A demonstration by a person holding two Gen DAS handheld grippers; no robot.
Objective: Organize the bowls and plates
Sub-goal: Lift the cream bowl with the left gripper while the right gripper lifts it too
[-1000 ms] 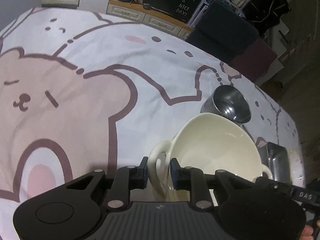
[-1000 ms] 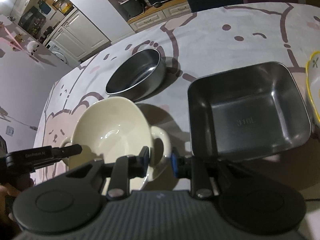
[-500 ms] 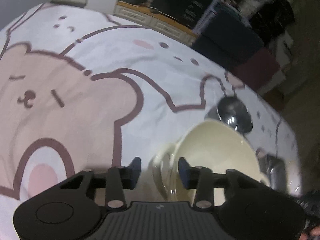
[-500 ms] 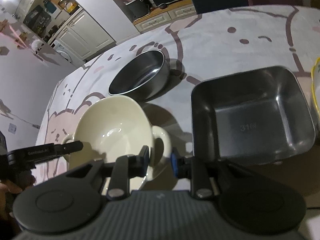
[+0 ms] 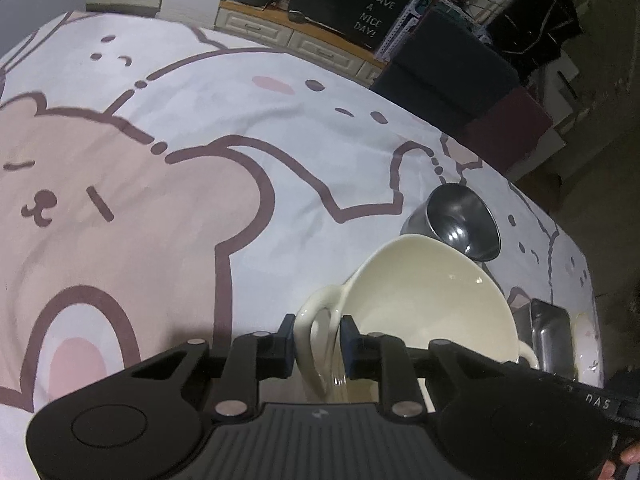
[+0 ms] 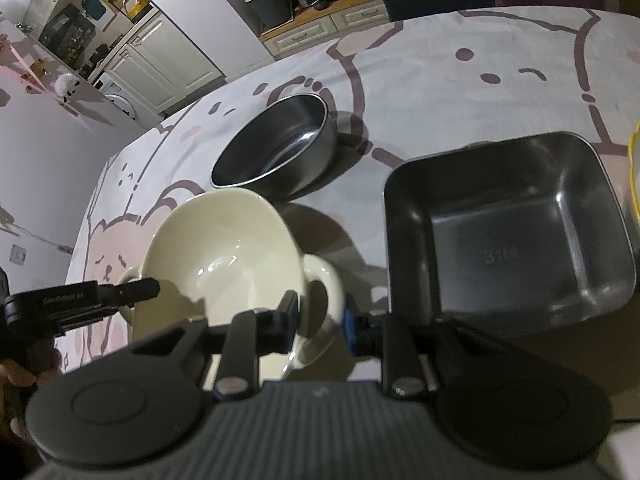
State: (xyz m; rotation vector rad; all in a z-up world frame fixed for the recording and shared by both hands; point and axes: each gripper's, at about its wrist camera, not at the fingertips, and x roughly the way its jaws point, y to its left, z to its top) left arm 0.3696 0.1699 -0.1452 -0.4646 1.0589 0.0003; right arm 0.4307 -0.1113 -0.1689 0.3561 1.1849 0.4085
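A cream two-handled bowl (image 5: 432,304) stands tilted on the bear-print tablecloth (image 5: 200,160). My left gripper (image 5: 318,344) has the bowl's left loop handle between its jaws; they are closing and the pads touch both sides of it. In the right wrist view the cream bowl (image 6: 224,256) shows its other handle, and my right gripper (image 6: 320,320) is shut on it. The left gripper (image 6: 148,288) reaches the bowl's far rim there. A round steel bowl (image 6: 276,152) sits just behind the cream one.
A square steel tray (image 6: 508,228) lies right of the cream bowl, close to the right gripper. A yellow-rimmed plate (image 6: 634,184) peeks in at the right edge. Cabinets and dark chairs stand beyond the table's far edge.
The left jaws spread apart around the handle half a second ago and have come back together on it. The right gripper kept its hold and the bowl barely shifted.
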